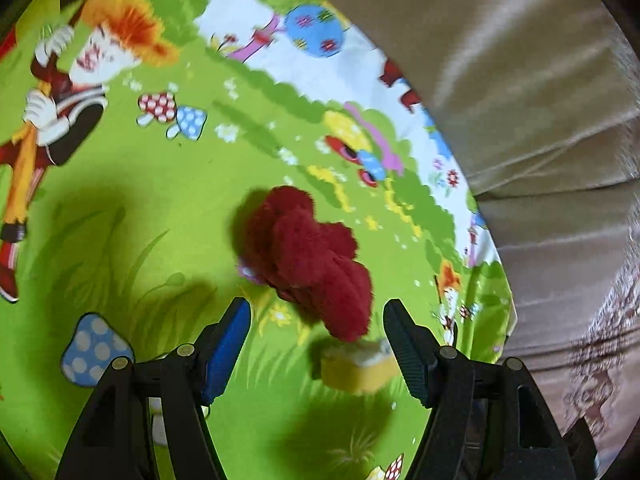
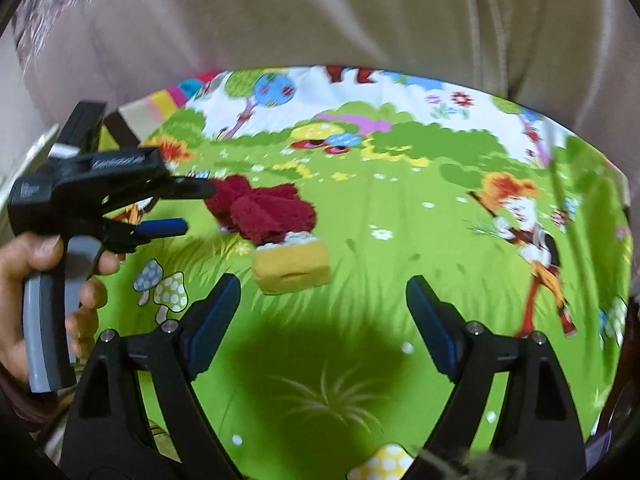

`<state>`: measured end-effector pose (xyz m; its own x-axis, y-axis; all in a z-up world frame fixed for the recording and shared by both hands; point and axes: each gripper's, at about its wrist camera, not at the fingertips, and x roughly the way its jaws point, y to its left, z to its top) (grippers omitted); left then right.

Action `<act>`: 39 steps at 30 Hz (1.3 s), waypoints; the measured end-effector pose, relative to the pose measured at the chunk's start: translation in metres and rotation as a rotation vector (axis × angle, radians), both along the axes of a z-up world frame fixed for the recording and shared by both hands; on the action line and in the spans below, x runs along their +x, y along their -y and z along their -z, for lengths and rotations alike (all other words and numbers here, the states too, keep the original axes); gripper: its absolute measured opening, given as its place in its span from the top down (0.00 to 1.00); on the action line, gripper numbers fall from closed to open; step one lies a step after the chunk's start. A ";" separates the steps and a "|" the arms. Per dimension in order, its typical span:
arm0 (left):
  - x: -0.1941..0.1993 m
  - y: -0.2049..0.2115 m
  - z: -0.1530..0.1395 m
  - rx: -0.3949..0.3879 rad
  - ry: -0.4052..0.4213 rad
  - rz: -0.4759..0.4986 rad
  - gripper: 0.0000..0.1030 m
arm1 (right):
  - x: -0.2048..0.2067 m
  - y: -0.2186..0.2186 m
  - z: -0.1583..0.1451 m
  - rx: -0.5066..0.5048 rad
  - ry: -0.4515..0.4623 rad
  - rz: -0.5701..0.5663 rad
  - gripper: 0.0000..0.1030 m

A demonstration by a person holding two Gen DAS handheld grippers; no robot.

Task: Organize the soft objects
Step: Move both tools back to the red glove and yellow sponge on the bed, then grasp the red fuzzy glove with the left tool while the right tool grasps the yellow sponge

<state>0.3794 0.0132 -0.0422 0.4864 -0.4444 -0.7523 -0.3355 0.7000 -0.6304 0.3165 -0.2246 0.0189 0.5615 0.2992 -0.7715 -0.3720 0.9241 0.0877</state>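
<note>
- Left wrist view, nearest first: my left gripper (image 1: 318, 314) has its jaws standing apart with nothing pinched between them.
- Just past those jaws a yellow sponge (image 1: 356, 368) lies on the cartoon-printed mat (image 1: 160, 200), close to the right-hand finger, though I cannot tell whether it touches.
- A dark red fluffy cloth (image 1: 308, 256) lies bunched beyond the sponge, one end overlapping the sponge's top edge.
- Farther off, beige fabric (image 1: 520, 100) borders the mat.
- Right wrist view: my right gripper (image 2: 324, 292) is spread wide and empty above the mat, its shadow below it.
- Ahead of it sits the sponge, with the red cloth touching its far side.
- My left hand (image 2: 48, 280) grips the handle at the left edge, that tool's fingers reaching beside the cloth.
</note>
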 end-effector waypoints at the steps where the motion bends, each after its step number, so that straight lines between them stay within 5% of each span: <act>1: 0.004 0.000 0.005 -0.005 -0.008 0.000 0.32 | 0.003 -0.005 0.004 -0.007 0.000 -0.013 0.15; 17: 0.042 0.014 0.036 -0.002 -0.012 0.021 0.33 | 0.051 -0.046 0.068 -0.077 -0.060 -0.073 0.15; 19: 0.044 0.015 0.037 0.030 -0.010 0.037 0.50 | 0.053 -0.048 0.071 -0.066 -0.061 -0.078 0.15; 23: 0.044 0.013 0.041 0.021 0.011 0.054 0.61 | 0.053 -0.047 0.070 -0.029 -0.066 -0.081 0.33; 39: -0.012 0.006 -0.012 0.052 0.143 0.083 0.65 | 0.007 -0.027 0.038 -0.048 -0.053 0.012 0.38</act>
